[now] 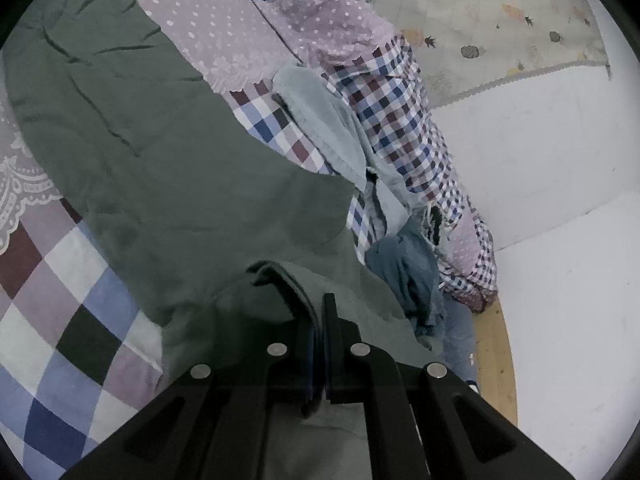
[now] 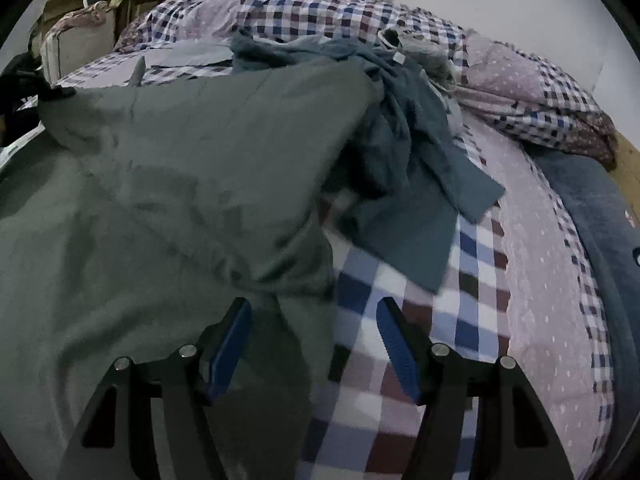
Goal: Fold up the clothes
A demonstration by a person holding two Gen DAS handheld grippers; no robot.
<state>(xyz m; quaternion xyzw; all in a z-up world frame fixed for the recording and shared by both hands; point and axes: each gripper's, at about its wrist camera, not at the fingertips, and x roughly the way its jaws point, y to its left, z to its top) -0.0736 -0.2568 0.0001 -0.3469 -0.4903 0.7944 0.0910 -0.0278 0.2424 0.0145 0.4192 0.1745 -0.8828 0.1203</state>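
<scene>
A large dark green garment lies spread over a checked bedspread. My left gripper is shut on a bunched edge of it, and the cloth drapes over the fingers. In the right wrist view the same green garment covers the left half of the bed, with a fold lying between the blue pads of my right gripper, which stands open just above it. A blue-grey garment lies crumpled beyond the green one.
A light blue cloth and a darker blue one lie along the bed's edge beside a rumpled checked and pink dotted quilt. A white wall borders the bed. Cluttered boxes stand at the far left.
</scene>
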